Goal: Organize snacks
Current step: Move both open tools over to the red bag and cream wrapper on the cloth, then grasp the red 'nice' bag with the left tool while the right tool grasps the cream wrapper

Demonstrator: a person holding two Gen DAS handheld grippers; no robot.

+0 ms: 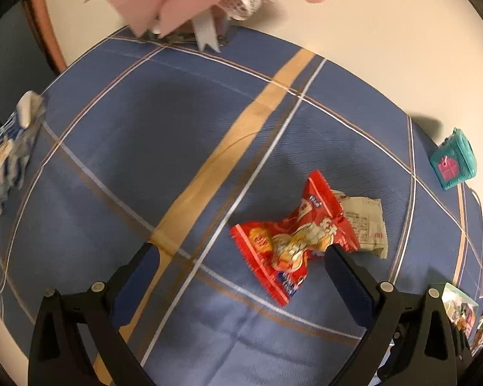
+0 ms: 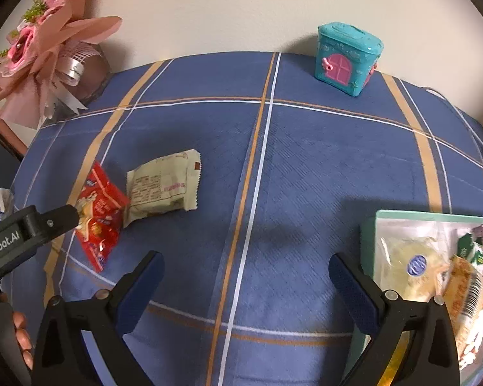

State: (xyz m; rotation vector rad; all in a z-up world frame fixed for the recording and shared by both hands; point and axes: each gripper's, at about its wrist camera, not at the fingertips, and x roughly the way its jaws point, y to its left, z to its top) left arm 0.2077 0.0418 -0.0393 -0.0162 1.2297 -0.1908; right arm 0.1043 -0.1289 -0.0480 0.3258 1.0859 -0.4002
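Note:
A red snack packet [image 1: 293, 234] lies on the blue plaid cloth [image 1: 145, 148], and a cream packet [image 1: 364, 222] is tucked under its far end. My left gripper [image 1: 241, 257] is open and low over the cloth. Its right finger [image 1: 341, 267] sits against the red packet's near edge. In the right wrist view the red packet [image 2: 99, 215] and cream packet [image 2: 164, 189] lie at the left, with the left gripper [image 2: 71, 217] reaching the red one. My right gripper [image 2: 246, 263] hangs open over bare cloth, holding nothing. Beside its right finger stands a pale green bin [image 2: 368, 234] with several snacks in it.
A teal toy house box [image 2: 347, 58] stands at the back by the wall. A pink bouquet [image 2: 42, 48] fills the back left corner. A blue-and-white packet [image 1: 6, 148] lies at the cloth's left edge. A hand [image 2: 19, 331] shows at the lower left.

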